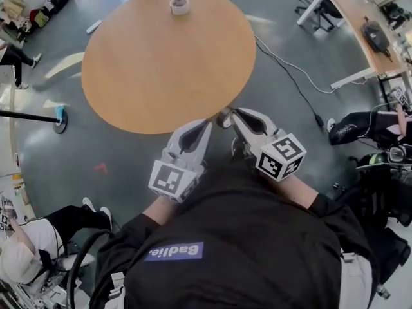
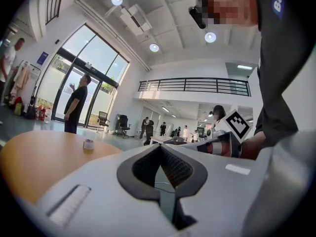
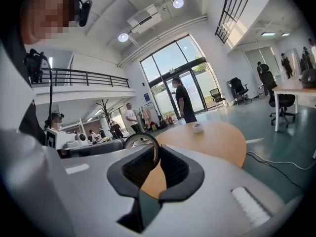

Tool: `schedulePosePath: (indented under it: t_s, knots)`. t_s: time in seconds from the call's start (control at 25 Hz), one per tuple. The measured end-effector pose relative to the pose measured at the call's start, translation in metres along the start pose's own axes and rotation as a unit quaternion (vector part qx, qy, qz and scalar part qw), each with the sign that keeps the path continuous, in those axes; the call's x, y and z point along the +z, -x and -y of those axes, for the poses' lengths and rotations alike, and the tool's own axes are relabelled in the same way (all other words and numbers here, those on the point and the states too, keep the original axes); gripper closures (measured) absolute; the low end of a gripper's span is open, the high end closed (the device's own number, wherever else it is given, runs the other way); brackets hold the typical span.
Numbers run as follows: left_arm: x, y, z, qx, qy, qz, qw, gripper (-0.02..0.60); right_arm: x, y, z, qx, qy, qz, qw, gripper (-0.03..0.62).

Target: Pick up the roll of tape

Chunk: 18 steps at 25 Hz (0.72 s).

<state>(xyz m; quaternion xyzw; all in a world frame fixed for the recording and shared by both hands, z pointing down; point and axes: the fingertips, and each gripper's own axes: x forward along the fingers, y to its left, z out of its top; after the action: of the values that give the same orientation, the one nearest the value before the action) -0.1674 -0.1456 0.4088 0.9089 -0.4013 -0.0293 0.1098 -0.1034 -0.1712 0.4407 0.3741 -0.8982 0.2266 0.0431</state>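
Right claw [image 3: 150, 151] pinches a thin tape roll [image 3: 141, 134] upright at the bench's [image 1: 161, 63] near edge. Left claw [image 2: 160, 148] is pressed together, empty. A white roll [image 1: 179, 6] stands at the far edge; the shirt label [image 1: 174, 251] reads "Badlie".

- In the head view my right gripper [image 1: 225, 116] hides most of the thin roll [image 3: 141, 134] it grips.
- White roll [image 1: 179, 6] at the table's [image 1: 161, 76] far edge: too small for detail.
- 1 desk [image 1: 351, 8] cut off top right.
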Motion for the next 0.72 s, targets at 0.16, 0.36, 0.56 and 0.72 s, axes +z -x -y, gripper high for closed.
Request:
schedulePosePath:
  t_s: [0.16, 0.36, 0.56, 0.72]
  knots:
    - [-0.012, -0.005, 0.017, 0.001, 0.01, 0.003, 0.9999, 0.563, -0.005, 0.022, 0.006, -0.008, 0.014, -0.005, 1.0, 0.548]
    - [-0.009, -0.005, 0.026, 0.027, 0.005, 0.008, 0.9996, 0.562, 0.0, 0.026, 0.007, 0.018, 0.019, -0.009, 1.0, 0.548]
    - [-0.004, -0.014, 0.055, 0.064, -0.011, 0.017, 0.9978, 0.562, 0.007, 0.053, 0.017, 0.055, 0.023, -0.003, 0.998, 0.548]
    - [-0.006, -0.011, 0.088, 0.12, -0.016, 0.015, 0.9926, 0.563, 0.007, 0.083, 0.019, 0.096, 0.029, 0.0, 0.995, 0.548]
